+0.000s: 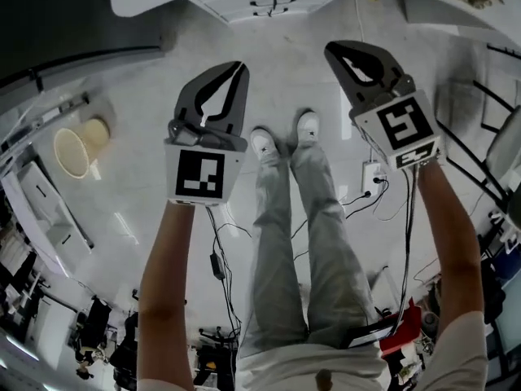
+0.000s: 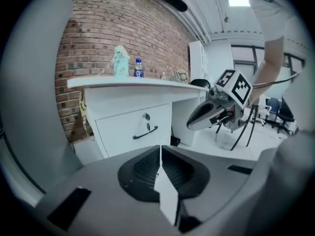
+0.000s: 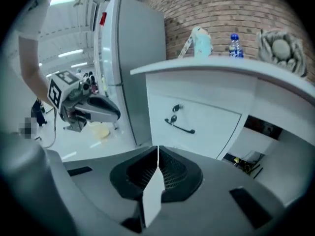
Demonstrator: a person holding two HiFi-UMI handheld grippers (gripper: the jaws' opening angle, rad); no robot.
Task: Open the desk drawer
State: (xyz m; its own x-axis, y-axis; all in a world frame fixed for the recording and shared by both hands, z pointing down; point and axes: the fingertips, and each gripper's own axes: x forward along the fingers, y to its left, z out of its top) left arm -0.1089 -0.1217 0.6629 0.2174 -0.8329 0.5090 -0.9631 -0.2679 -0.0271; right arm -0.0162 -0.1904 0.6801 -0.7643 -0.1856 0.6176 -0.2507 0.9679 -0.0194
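Starting on the left, I hold the left tongs [image 1: 241, 68] pinched fully closed on nothing, tilted down over the floor [image 1: 285, 88]. Their camera faces the drawer [image 2: 133, 126] under the white surface [image 2: 128, 82]. Its front sits flush and shut, with what looks like a key in the lock above a dark bar handle [image 2: 145, 132]. The tongs are well apart from it, so I judge the opening has not begun. A bottle [image 2: 139, 68] stands on top, clear of the work. In the middle, my shoes [image 1: 281, 137] point toward the drawer, squaring me up to it. The right tongs [image 1: 334, 49] are closed and empty too, aimed at the same handle [image 3: 179, 127] from the other side. I reckon one pair must open before it can take that handle.
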